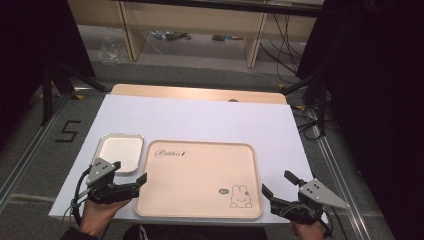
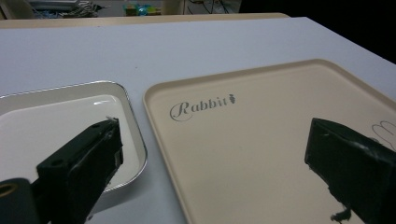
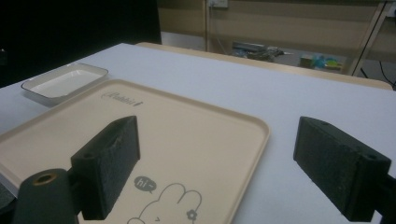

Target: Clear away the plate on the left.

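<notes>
A beige tray (image 1: 200, 175) printed with "Rabbit" and a bunny drawing lies flat and bare at the near middle of the white table top (image 1: 200, 117). Just left of it sits a small white dish with a metal rim (image 1: 120, 152), nothing in it. My left gripper (image 1: 131, 171) is open at the tray's near left corner, one jaw over the dish (image 2: 56, 126) and the other over the tray (image 2: 261, 126). My right gripper (image 1: 276, 182) is open at the tray's near right corner. Its jaws straddle the right rim of the tray (image 3: 187, 121), with the dish (image 3: 65, 81) far off.
The table's wooden far edge (image 1: 200, 92) shows beyond the white sheet. Black stand legs (image 1: 55, 85) flank the table, and a "5" mark (image 1: 67, 131) is on the floor at left. Shelving legs, cables and a plastic bag (image 1: 112, 50) lie behind.
</notes>
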Demonstrator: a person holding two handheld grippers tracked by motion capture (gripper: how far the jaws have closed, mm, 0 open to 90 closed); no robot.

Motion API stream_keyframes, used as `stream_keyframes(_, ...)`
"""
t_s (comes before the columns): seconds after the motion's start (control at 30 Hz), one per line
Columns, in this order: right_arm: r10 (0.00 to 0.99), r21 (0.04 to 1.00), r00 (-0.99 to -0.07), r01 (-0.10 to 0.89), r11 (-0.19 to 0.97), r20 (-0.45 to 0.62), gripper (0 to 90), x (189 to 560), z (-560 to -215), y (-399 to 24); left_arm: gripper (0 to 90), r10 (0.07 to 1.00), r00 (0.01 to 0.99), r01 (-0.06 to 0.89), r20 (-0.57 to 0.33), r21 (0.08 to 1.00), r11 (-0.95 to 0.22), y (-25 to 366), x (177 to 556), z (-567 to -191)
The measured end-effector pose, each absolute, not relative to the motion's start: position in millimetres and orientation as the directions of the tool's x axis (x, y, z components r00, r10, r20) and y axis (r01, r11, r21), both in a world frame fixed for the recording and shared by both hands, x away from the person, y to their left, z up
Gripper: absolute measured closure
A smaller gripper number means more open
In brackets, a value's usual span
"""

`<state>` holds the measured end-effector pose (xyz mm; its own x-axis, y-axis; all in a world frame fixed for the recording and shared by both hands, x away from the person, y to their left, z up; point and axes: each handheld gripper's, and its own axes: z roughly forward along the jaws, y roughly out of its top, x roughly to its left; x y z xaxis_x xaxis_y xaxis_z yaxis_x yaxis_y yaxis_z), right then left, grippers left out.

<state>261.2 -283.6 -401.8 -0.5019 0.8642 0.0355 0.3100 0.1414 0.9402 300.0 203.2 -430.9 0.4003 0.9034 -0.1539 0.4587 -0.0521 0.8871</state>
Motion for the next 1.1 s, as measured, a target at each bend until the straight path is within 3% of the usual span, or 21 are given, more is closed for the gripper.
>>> stream_keyframes(0.4,0.862,0.944,-0.505,0.301,0.135,0.038,15.2,262,-402,-283,10.1,0.928,0.337,0.505,-0.158,0.862,-0.036,221,321,-439)
stream_keyframes(0.8,0.86,0.942,-0.508,0.308,0.134,0.044,15.2,261,-402,-283,11.1,0.97,0.169,0.585,-0.174,0.81,0.044,254,350,-447)
stream_keyframes(1.1,0.862,0.94,-0.505,0.308,0.145,0.033,15.2,261,-402,-283,12.3,0.978,0.115,0.645,-0.175,0.762,0.061,264,366,-452)
